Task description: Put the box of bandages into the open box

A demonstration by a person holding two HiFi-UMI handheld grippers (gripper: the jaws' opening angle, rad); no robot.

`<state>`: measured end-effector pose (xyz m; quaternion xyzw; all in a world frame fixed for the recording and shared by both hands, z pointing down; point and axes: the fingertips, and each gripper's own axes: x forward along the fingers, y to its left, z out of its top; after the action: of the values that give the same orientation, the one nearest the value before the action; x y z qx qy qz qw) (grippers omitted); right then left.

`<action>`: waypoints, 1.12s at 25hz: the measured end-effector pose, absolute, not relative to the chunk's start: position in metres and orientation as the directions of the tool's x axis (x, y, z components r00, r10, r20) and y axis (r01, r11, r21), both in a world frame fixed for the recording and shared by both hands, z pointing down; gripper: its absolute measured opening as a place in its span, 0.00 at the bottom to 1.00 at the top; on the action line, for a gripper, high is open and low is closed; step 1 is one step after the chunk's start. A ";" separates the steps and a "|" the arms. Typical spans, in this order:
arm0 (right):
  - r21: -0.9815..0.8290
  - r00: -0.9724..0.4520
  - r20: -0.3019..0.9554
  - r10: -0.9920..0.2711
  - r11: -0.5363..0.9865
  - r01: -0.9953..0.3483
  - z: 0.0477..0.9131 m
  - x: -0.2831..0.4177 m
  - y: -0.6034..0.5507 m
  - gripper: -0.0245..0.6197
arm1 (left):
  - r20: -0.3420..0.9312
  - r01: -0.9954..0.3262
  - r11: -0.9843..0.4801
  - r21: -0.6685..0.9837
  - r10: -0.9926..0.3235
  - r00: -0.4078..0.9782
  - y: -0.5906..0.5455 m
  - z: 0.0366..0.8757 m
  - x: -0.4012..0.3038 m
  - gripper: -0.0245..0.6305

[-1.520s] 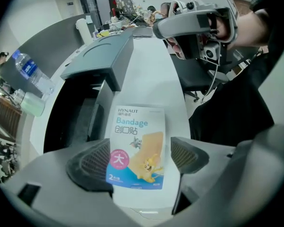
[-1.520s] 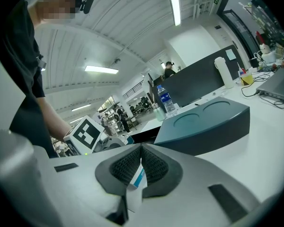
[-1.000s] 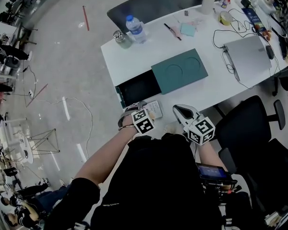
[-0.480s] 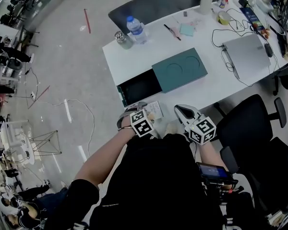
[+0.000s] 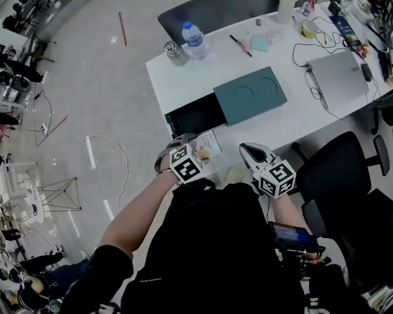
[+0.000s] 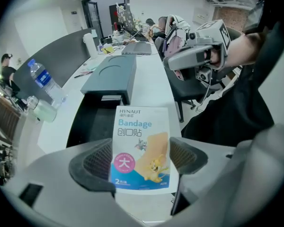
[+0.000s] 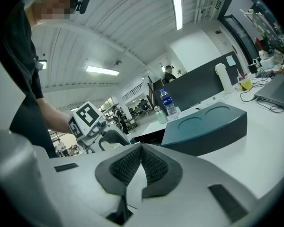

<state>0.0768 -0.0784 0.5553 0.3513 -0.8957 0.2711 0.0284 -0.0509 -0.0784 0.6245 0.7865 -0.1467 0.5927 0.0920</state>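
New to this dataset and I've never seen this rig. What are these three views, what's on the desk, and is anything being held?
There is no robot here. A person holds a two-jaw gripper in each hand, and the marker cubes are part of those grippers. The top-down picture comes from a camera on the person's head. The other two come from cameras riding on each gripper, looking along its jaws.

The left gripper is shut on the bandage box, near the table's front edge. The right gripper is shut and empty.

On the white table sits a dark open box with its teal lid shifted off the opening. There is also a water bottle and a laptop.
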 end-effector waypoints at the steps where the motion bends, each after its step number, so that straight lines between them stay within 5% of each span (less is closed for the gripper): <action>1: -0.464 -0.748 0.240 -0.618 0.604 -0.648 0.554 0.076 -0.078 0.08 | 0.957 -0.338 -0.940 -0.034 -0.128 0.259 -0.081 0.621 -0.052 0.62; 28: -0.483 -0.597 0.277 -0.753 0.428 -0.764 0.554 0.066 -0.078 0.08 | 0.929 -0.373 -0.928 0.000 -0.138 0.343 -0.182 0.609 -0.073 0.62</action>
<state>0.0665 -0.0779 0.5544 0.4488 -0.8449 0.2909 0.0095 -0.0726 -0.1822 0.6092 0.8125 -0.1570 0.5513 0.1065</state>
